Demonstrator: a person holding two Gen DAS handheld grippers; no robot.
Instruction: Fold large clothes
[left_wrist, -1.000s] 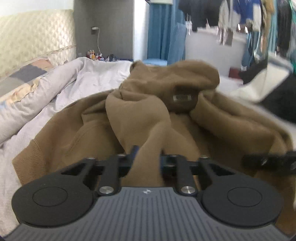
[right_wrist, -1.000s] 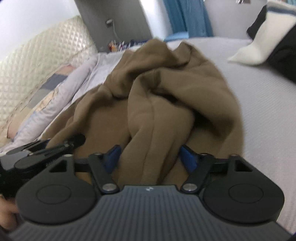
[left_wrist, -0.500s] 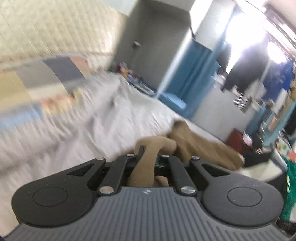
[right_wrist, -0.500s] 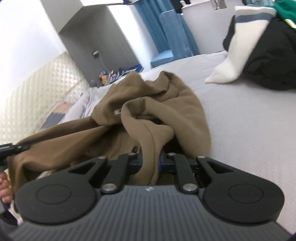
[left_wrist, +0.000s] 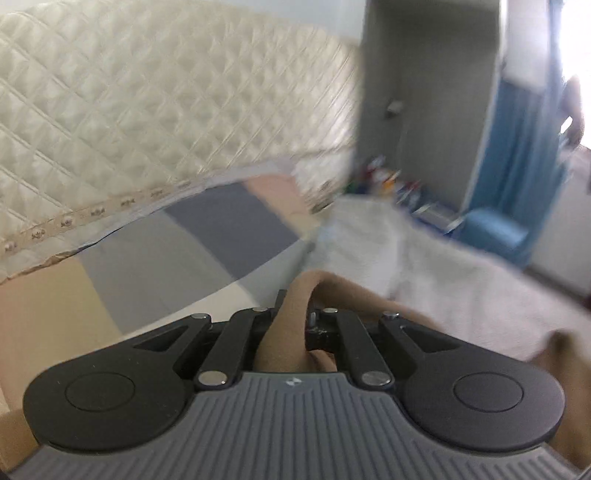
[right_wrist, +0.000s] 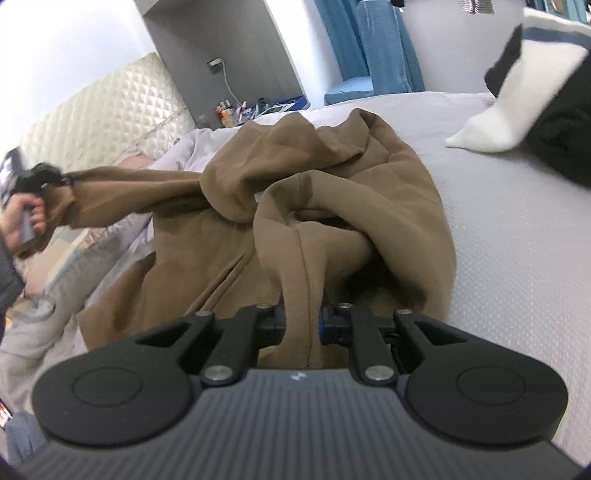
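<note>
left gripper (left_wrist: 291, 325) is clamped on a sleeve (right_wrist: 122, 192) of the brown hoodie (right_wrist: 332, 206), stretched taut over the bed (right_wrist: 517, 258). right gripper (right_wrist: 301, 325), whose jaws have just been closing, pinches a fold of it

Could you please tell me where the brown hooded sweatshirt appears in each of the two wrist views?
Left wrist: brown hooded sweatshirt, only a fold, bottom centre, pinched in the left gripper jaws.
Right wrist: fills the centre, one sleeve stretching to the left edge.
Shared landmark: cream quilted headboard, upper left in both.
</note>
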